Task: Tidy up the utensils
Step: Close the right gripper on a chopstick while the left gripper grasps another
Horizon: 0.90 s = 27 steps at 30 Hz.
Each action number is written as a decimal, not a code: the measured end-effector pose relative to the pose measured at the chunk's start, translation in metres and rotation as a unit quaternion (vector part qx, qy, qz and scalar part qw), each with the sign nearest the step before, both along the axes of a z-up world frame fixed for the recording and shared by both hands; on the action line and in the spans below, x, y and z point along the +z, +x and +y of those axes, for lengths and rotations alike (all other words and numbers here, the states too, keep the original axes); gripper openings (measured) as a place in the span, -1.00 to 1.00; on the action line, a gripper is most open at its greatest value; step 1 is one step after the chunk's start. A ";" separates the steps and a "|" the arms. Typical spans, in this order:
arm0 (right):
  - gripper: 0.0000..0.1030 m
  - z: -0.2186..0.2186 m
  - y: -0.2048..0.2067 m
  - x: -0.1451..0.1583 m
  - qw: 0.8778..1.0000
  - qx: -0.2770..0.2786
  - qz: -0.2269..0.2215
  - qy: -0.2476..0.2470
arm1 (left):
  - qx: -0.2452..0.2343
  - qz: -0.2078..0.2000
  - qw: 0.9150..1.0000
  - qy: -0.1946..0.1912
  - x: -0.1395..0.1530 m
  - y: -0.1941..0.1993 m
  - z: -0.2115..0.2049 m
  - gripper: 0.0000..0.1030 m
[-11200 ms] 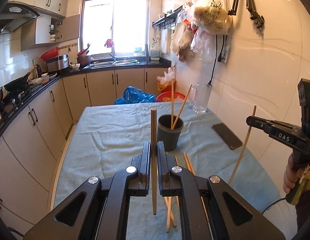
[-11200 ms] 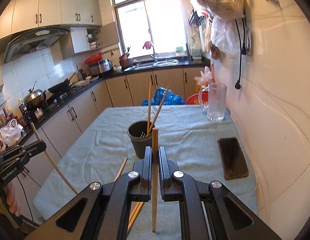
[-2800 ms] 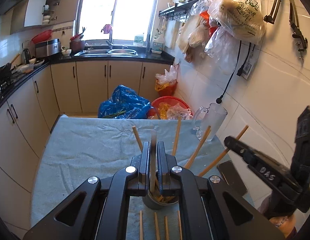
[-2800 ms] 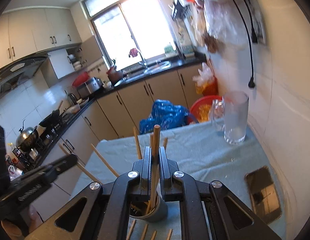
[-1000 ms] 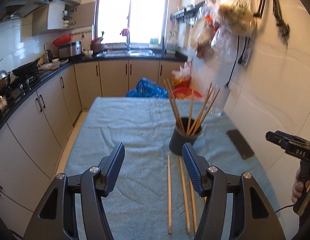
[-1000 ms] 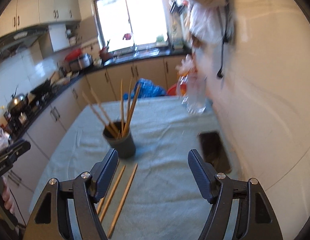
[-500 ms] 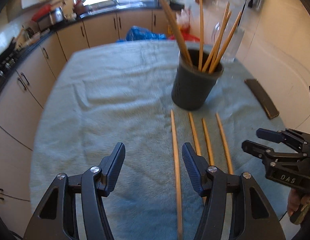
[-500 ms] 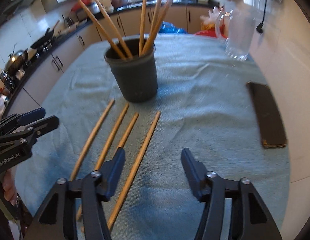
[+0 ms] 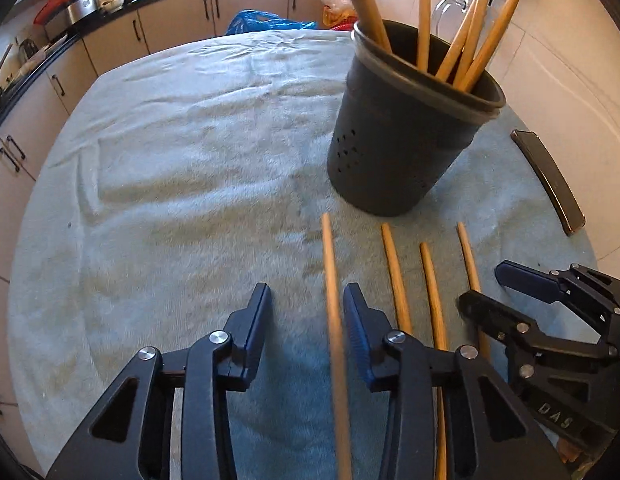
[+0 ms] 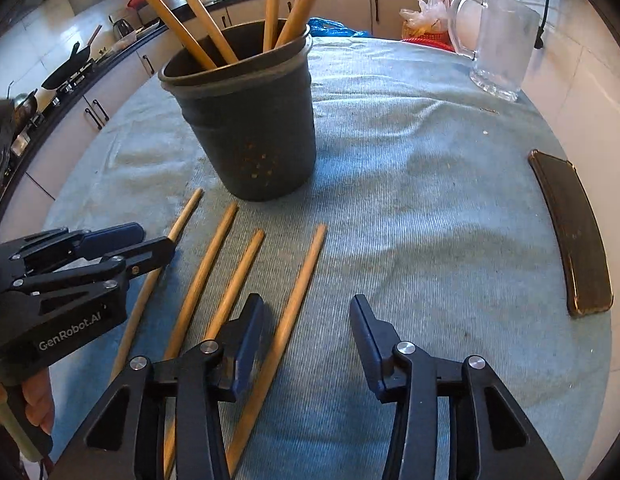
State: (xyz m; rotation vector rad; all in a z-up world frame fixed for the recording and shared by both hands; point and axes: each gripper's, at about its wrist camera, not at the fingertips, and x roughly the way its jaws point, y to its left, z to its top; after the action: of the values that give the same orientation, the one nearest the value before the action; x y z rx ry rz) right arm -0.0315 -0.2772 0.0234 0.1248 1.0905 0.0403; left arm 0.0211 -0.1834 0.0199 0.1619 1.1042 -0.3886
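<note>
A dark utensil holder [image 9: 405, 136] [image 10: 250, 128] stands on the teal cloth with several wooden chopsticks upright in it. Several more chopsticks lie side by side on the cloth in front of it. My left gripper [image 9: 306, 308] is open, low over the cloth, its jaws either side of the leftmost chopstick [image 9: 331, 300]. My right gripper [image 10: 306, 320] is open, low over the cloth, its jaws either side of the rightmost chopstick [image 10: 294, 300]. Each gripper shows in the other's view: the right one in the left wrist view [image 9: 493, 284], the left one in the right wrist view [image 10: 150, 240].
A dark phone [image 10: 569, 232] [image 9: 549, 180] lies on the cloth at the right near the wall. A glass jug [image 10: 497, 44] stands at the far right corner. The teal cloth [image 9: 170, 160] stretches away at the left. Kitchen cabinets [image 9: 170, 24] run beyond the table.
Both grippers let go of their chopsticks into the holder, pulled back, then came down and forward close to the cloth, each now straddling a loose chopstick.
</note>
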 end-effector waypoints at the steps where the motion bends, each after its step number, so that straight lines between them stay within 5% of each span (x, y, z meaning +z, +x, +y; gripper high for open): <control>1: -0.08 0.001 0.002 0.000 1.000 -0.001 -0.001 -0.006 | -0.001 -0.001 1.000 0.000 0.000 0.001 0.000 -0.30; 9: -0.39 0.012 0.013 0.000 0.999 -0.011 -0.010 -0.047 | -0.011 -0.018 1.000 0.003 -0.001 0.001 -0.005 -0.31; 13: -0.78 0.013 0.016 -0.001 0.999 -0.023 -0.019 -0.043 | -0.004 -0.024 1.000 0.006 0.001 0.002 0.000 -0.87; 17: -0.87 0.010 0.018 0.000 1.000 -0.016 -0.021 -0.016 | 0.015 -0.008 1.000 -0.020 0.007 0.007 0.012 -0.89; 27: -0.88 -0.016 -0.005 0.044 0.996 -0.032 -0.083 0.030 | 0.018 -0.076 0.995 -0.062 0.071 -0.029 0.040 -0.89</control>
State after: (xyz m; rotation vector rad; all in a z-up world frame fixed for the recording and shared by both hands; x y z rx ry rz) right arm -0.0369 -0.2929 0.0676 0.2058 0.9191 0.0254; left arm -0.0079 -0.1438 0.0910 0.0603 0.9286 -0.4053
